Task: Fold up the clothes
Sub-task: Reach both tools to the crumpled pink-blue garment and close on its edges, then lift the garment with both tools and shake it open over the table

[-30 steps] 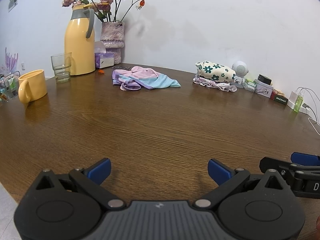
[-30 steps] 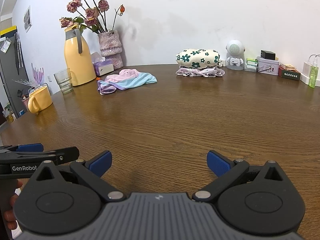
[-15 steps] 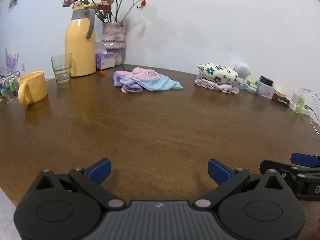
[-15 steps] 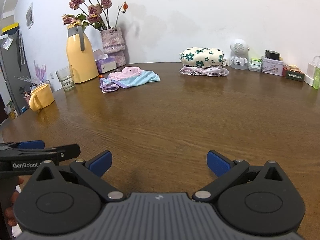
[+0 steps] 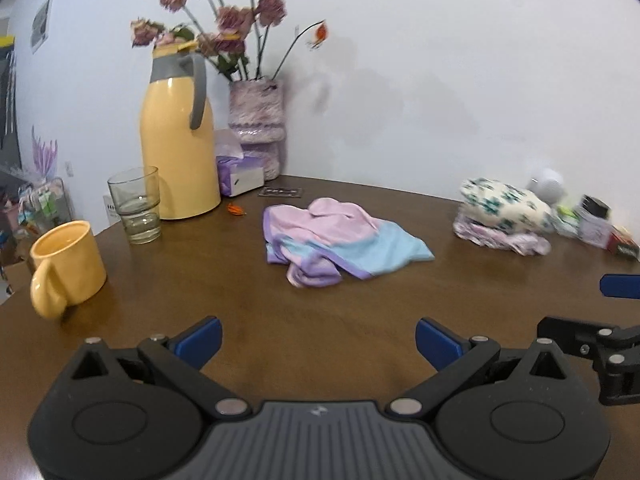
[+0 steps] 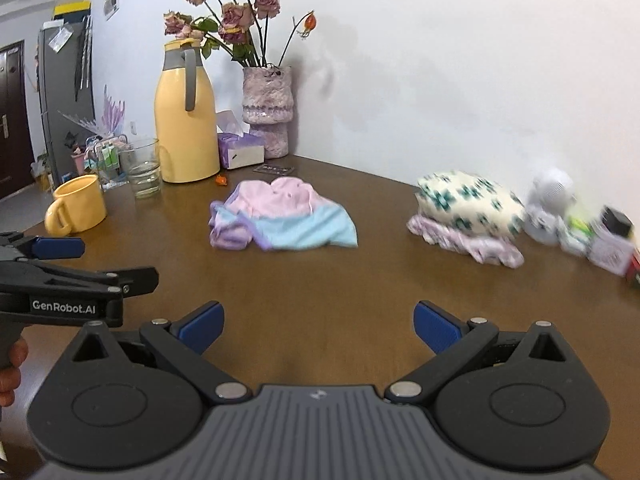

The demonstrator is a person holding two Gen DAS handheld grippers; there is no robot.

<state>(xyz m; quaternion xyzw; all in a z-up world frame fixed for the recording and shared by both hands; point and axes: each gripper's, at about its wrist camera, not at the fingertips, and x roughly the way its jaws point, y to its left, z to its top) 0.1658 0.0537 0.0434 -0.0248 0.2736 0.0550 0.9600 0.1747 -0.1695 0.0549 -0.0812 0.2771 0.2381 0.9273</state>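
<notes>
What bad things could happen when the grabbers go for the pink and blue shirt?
The glass with water and the yellow mug stand left of the crumpled shirt; a wide sweep by the left gripper might tip them. The right gripper could snag the folded pile nearby.

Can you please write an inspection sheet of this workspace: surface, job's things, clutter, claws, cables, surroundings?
Surface: brown wooden table, bare in front of both claws.
Job's things: crumpled pink and blue garment lying loose mid-table; floral bundle stacked on a lilac cloth at the right.
Clutter: yellow jug, glass with some water, yellow mug, vase of dried roses, tissue box, small white gadget, blurred little boxes beyond it.
Claws: left claw open, holding nothing; right claw open, holding nothing; both short of the garment.
Cables: nothing seen.
Surroundings: white wall, fridge, dark door.
</notes>
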